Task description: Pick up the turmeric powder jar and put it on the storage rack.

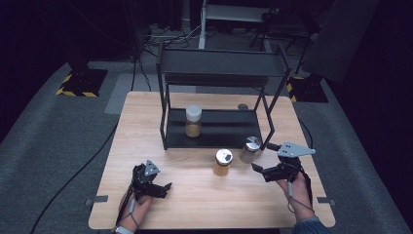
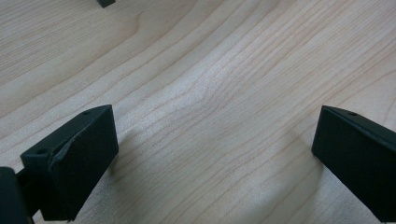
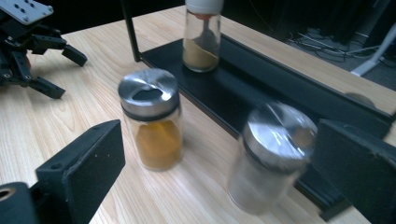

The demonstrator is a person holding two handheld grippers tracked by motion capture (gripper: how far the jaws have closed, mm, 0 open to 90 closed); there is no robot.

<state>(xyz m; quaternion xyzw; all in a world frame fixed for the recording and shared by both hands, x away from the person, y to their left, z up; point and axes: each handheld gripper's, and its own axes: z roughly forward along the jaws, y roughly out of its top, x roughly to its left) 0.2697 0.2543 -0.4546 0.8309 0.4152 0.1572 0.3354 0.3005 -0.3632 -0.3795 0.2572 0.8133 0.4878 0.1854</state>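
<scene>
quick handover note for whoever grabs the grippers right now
Left gripper: open, holding nothing, low over bare table.
Right gripper: open, aimed at the pale-filled shaker jar, not yet gripping.
Things: that jar and the orange-filled shaker jar stand on the table in front of the black rack.
Done: white-capped jar stands on the rack's bottom shelf.
Left: probably shelving the two shaker jars.

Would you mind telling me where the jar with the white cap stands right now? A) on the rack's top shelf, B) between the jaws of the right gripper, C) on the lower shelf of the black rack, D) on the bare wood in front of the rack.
C: the jar with the white cap stands upright on the dark lower shelf of the black rack, behind the two metal-lidded jars on the table.
</scene>
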